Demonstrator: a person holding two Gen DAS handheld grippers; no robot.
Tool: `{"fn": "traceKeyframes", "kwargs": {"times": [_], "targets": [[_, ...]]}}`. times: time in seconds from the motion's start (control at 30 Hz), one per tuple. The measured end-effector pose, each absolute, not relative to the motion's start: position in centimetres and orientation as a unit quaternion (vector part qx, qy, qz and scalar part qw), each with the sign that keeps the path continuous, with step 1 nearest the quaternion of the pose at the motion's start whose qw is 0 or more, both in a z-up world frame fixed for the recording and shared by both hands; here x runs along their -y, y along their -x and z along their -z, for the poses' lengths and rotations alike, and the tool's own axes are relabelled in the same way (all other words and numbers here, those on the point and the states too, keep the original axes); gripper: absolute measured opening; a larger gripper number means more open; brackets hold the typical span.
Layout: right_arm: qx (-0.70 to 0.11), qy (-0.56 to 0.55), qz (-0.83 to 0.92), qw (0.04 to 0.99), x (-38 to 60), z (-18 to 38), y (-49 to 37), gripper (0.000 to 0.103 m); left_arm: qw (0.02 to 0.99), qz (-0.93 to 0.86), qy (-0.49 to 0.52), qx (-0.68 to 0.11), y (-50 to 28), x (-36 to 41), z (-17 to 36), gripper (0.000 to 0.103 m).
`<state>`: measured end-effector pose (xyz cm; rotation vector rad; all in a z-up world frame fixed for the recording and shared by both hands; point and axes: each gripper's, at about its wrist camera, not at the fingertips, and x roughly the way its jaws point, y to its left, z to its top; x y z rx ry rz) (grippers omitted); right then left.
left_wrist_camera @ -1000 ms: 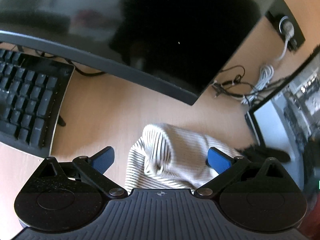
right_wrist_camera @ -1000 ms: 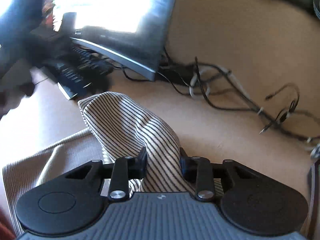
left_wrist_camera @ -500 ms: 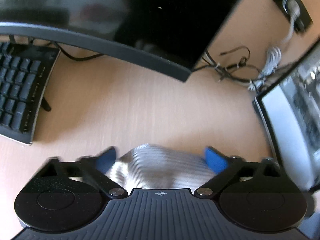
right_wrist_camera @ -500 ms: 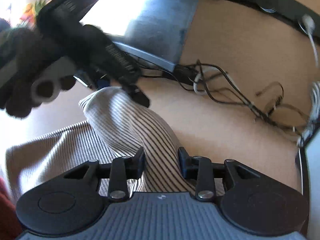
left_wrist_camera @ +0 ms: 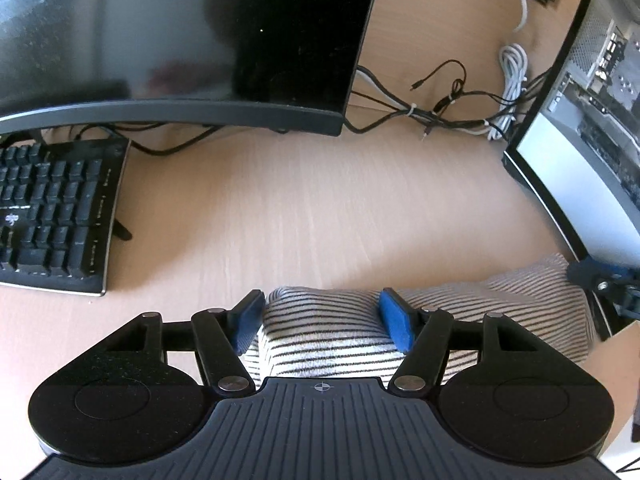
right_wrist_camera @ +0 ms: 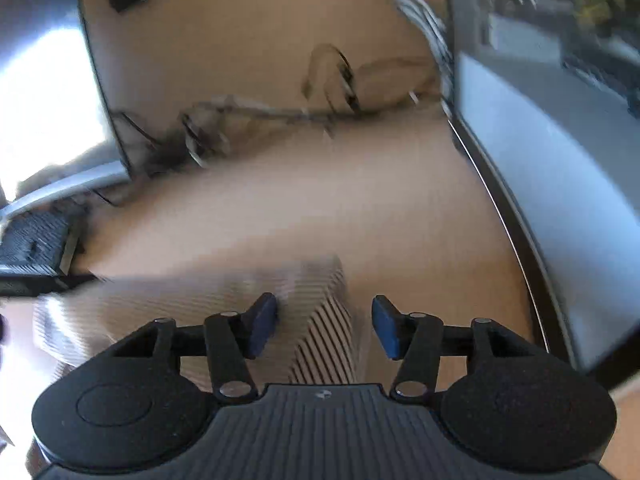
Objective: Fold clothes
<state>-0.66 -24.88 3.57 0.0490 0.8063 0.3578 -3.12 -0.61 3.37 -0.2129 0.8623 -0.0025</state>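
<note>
Striped cloth (left_wrist_camera: 328,328) lies bunched on the wooden surface (left_wrist_camera: 320,208) in front of you, between the keyboard (left_wrist_camera: 52,216) and the side monitor (left_wrist_camera: 580,140).

Your left claw (left_wrist_camera: 322,322) brackets a thick fold, and the blue pads (left_wrist_camera: 394,322) appear to press its sides, so it reads as grasping the cloth. Your right claw (right_wrist_camera: 324,326) is opening: a corner of the cloth (right_wrist_camera: 320,320) sits between the jaws, but the right pad stands clear of it, so that end is released.

Risks, as I judge them: with only one end held, the fold may slump or unroll. A wide sweep could drag cloth into the cables (left_wrist_camera: 432,116) or knock that monitor.

The left view is sharp and shows the cloth running right toward the other claw. The right view is blurred, yet it alone shows the loose corner.
</note>
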Motion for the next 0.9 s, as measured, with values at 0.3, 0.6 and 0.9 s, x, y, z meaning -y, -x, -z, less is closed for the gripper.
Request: {"fn": "traceKeyframes", "kwargs": {"times": [0.3,0.6,0.9], "targets": [[-0.405,-0.048,-0.170,0.897,25.3,-2.9,-0.2,0.067,0.904,-0.004,0.088,-0.418,4.6,0.3,-3.7,0.081],[-0.446,-0.118,-0.183,0.868,25.3,-2.0,-4.3,0.070,0.895,-0.005,0.100,-0.435,4.2,-0.1,-3.4,0.080],[-0.427,-0.101,-0.244,0.865,23.8,-2.8,-7.2,0.031,0.890,-0.009,0.147,-0.431,2.2,-1.2,-2.4,0.058]]}}
